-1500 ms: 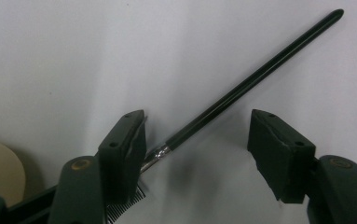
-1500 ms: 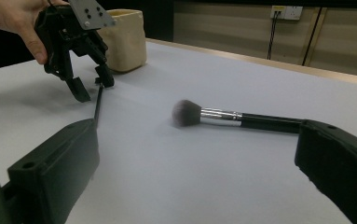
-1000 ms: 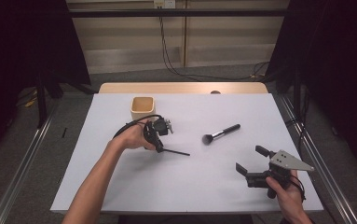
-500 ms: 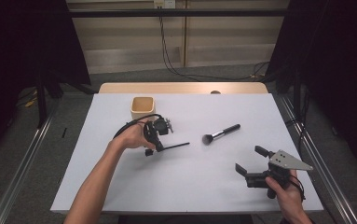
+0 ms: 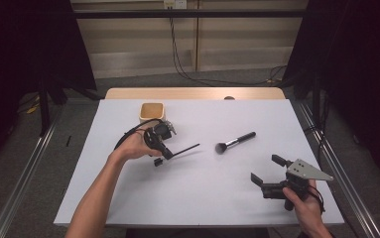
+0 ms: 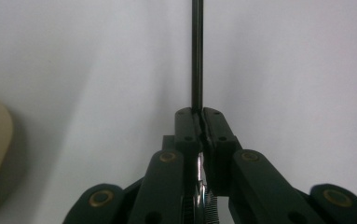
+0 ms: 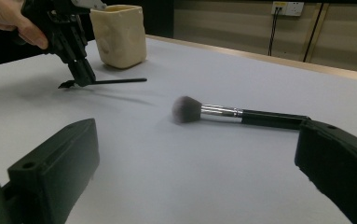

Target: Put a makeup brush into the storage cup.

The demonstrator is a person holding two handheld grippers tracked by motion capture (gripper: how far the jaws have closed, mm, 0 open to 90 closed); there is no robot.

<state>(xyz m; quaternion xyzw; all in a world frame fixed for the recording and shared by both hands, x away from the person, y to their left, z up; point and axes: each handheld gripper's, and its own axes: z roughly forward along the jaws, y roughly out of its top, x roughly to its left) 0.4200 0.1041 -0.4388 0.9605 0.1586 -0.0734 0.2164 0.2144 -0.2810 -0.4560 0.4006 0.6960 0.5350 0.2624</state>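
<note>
With left forearm stretched across the counter (image 5: pixel 128 198), left gripper (image 5: pixel 163 154) clamped on thin black brush (image 5: pixel 185 149); right gripper (image 5: pixel 266 172) spread apart, low at near right, aimed at makeup brush (image 5: pixel 234 143).

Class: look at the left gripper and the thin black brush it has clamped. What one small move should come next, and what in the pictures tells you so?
Probably lift it and carry it toward the beige cup. The left gripper is shut on the thin black brush, whose handle sticks out level just above the white table, and the cup stands open close behind it. The right gripper waits open, short of the powder brush.
</note>
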